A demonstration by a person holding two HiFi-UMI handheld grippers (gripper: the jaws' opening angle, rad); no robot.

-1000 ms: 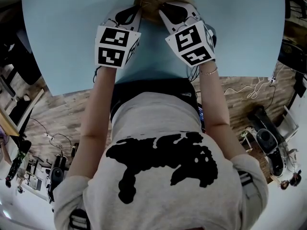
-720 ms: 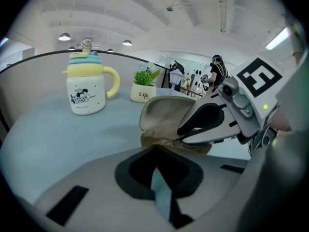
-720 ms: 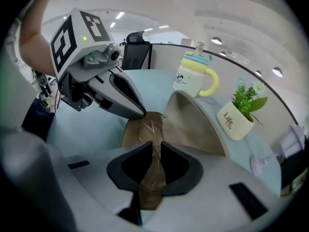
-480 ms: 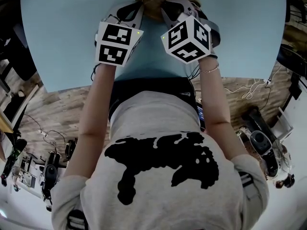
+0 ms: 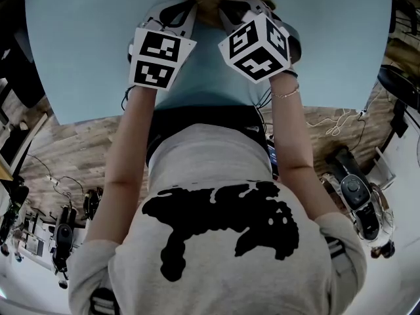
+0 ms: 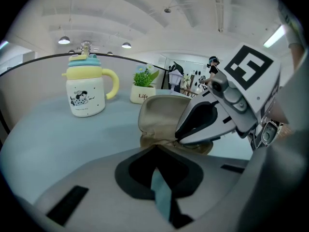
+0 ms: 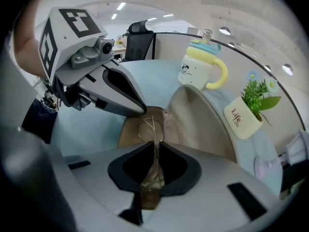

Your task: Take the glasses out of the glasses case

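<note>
Both tools are at the open case (image 7: 199,124): the right gripper (image 7: 153,151), its jaws just closing, pinches the glasses (image 7: 148,127); the left gripper (image 6: 155,149), closed, touches the case rim.

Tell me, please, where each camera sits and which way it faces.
Head view: on the person's head, looking steeply down at the table, both forearms, the left tool and right tool.
Left gripper view: on the left tool, looking along its jaws at the glasses case.
Right gripper view: on the right tool, looking along its jaws, which have just been closing on the glasses.
Shared: both gripper views show the case, mug and other tool.
</note>
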